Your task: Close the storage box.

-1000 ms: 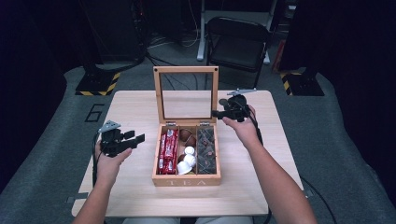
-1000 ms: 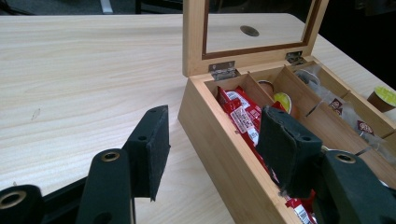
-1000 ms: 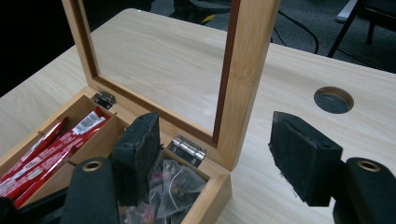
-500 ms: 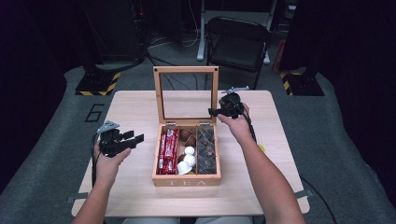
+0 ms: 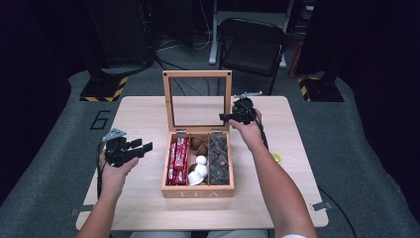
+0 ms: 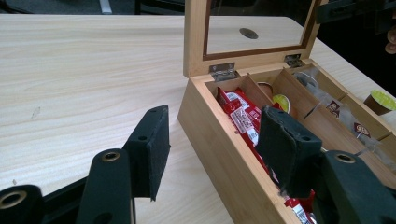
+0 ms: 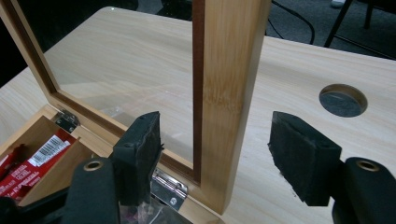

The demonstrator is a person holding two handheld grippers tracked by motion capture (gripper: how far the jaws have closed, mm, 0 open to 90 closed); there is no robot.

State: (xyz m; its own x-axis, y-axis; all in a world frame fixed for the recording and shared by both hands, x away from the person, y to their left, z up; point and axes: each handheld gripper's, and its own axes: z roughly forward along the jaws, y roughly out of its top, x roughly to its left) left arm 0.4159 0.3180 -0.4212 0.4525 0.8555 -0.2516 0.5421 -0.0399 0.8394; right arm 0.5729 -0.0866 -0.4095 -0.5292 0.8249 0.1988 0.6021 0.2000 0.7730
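Seemingly light but stiff, the glass-paned wooden lid stands upright at the tea box's back edge mid-desk, best gripped on its frame, which the right gripper straddles wide without touching; the left gripper hovers half-open, empty.

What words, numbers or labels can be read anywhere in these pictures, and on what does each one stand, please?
"TEA": on the front wall of the wooden box.
"6": marked on the grey floor left of the table.
Red packets in the box: barcode and white label print, too small to read.
Sachets in the far compartment: small red logos, too blurred to read.
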